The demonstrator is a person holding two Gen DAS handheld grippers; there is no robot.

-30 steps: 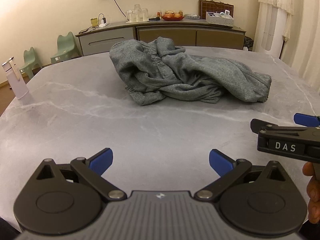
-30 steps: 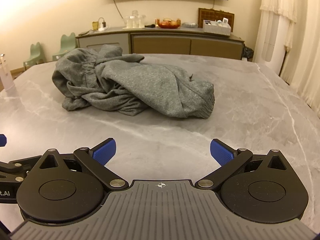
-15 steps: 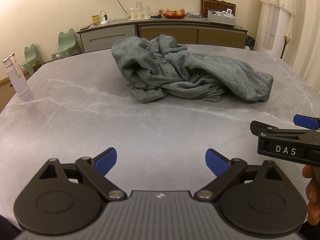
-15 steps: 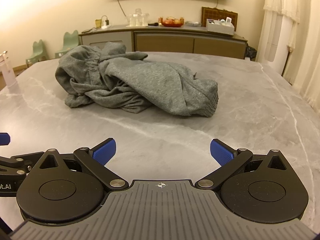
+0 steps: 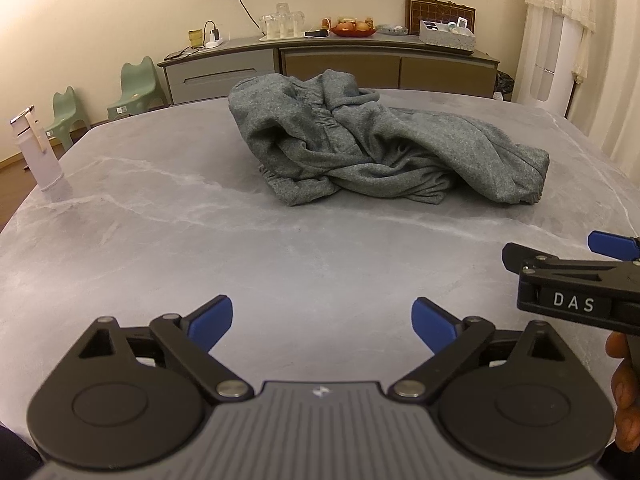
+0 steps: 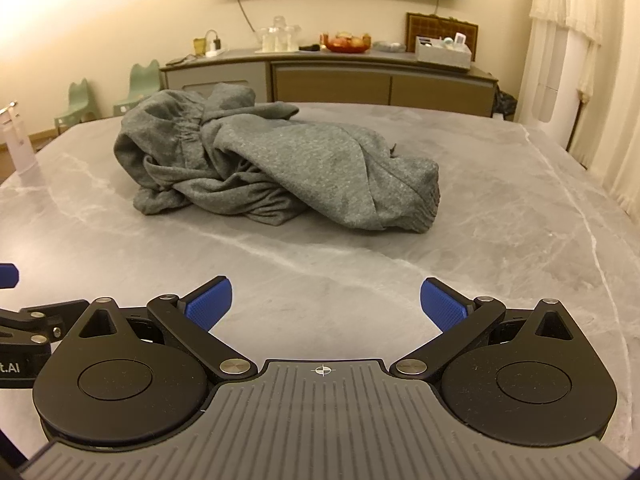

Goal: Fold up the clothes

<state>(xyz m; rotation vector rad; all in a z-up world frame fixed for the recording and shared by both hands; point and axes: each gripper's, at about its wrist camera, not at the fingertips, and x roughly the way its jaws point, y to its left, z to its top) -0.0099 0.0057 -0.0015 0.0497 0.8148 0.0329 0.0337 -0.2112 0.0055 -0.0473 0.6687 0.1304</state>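
A grey marble-veined tabletop (image 5: 160, 248) fills the lower part of both views, in a cream-walled room lit warm.

The left tool (image 5: 322, 320) hovers low over the near part of the tabletop with its blue-padded fingers (image 5: 210, 322) spread wide and nothing between them. Just to its right, at about the same level, the right tool (image 5: 612, 243) enters from the frame edge, its black body marked "DAS"; part of a hand (image 5: 624, 396) holding it shows at the lower right corner. In its own view the right tool (image 6: 325, 306) is likewise spread wide and grips nothing, with bare stone between its blue pads (image 6: 442, 304). A piece of the left tool shows at the left edge of that view.

Beyond both tools, well apart from them and near the middle of the tabletop, lies a crumpled grey garment (image 5: 376, 148) in a loose heap. A gathered elastic band sits on its upper left part, and a ribbed cuff (image 6: 426, 200) points to the right. Neither tool touches it.

At the far left edge of the tabletop stands a pale upright bottle-like object (image 5: 38, 152). Behind the tabletop runs a long sideboard (image 5: 340, 62) carrying glassware, a red fruit bowl (image 5: 353, 30) and a grey box. Two small green chairs (image 5: 136, 86) stand by the wall on the left, and pale curtains (image 5: 568, 40) hang on the right.
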